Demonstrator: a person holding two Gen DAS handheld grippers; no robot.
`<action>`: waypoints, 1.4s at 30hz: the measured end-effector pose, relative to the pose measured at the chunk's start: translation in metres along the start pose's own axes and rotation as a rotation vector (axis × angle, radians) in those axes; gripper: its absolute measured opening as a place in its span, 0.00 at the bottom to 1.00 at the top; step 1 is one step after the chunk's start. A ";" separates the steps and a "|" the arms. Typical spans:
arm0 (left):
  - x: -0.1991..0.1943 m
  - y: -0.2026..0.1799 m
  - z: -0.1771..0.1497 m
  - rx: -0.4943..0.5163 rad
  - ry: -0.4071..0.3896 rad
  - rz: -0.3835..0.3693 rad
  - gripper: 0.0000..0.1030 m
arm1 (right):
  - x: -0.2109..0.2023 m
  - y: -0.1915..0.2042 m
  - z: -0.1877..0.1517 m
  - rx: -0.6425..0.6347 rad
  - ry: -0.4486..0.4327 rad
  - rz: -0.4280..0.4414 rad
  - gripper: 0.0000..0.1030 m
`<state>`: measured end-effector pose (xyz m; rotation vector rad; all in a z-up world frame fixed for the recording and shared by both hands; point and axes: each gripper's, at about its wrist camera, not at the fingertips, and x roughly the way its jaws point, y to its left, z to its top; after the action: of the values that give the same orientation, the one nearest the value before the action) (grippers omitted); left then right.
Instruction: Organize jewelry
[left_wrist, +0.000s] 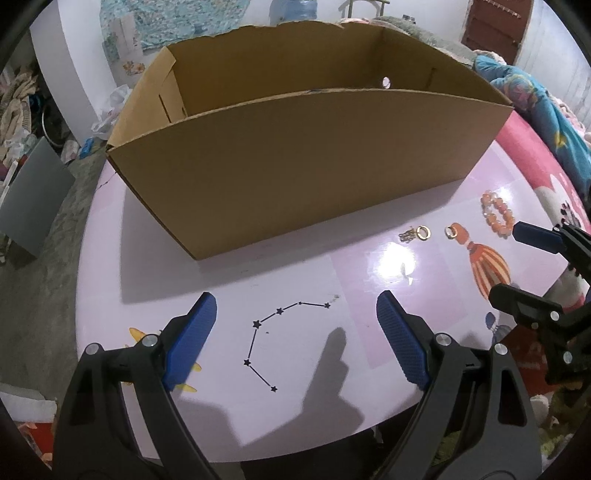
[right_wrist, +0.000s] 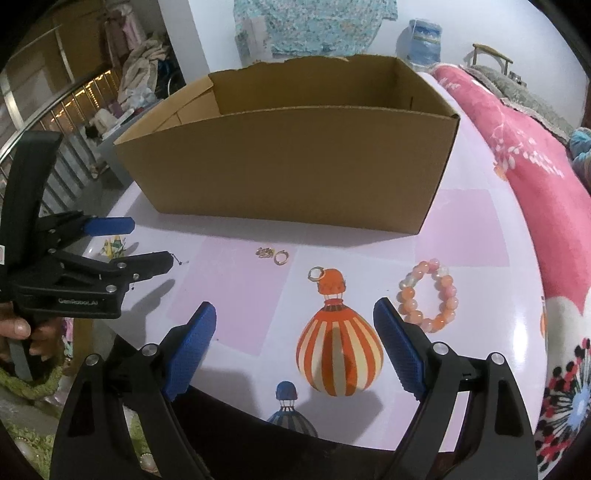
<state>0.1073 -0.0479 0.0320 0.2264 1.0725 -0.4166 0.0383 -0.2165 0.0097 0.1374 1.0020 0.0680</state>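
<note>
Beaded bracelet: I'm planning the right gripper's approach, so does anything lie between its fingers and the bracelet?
No. In the right wrist view only bare table separates the open right gripper from the beaded bracelet, close beside its right finger.

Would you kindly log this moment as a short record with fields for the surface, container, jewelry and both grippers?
surface: table with printed balloon pictures
container: open cardboard box, upright at the back of the table; its floor is hidden
jewelry: bead bracelet, two gold rings and a small chain cluster, all on the table in front of the box
left gripper: open, holding nothing
right gripper: open, holding nothing, fingers nearest the bracelet
</note>
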 end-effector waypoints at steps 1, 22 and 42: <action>0.001 0.001 0.000 -0.001 0.003 0.003 0.82 | 0.001 0.000 0.001 0.001 0.003 0.003 0.82; 0.015 0.008 -0.004 0.007 0.049 0.039 0.82 | 0.020 -0.001 0.015 -0.007 0.029 0.035 0.82; 0.000 -0.037 -0.012 0.232 -0.173 -0.124 0.62 | 0.010 -0.028 0.006 0.059 -0.014 0.053 0.64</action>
<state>0.0814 -0.0772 0.0275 0.3246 0.8706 -0.6619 0.0491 -0.2433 0.0006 0.2183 0.9871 0.0861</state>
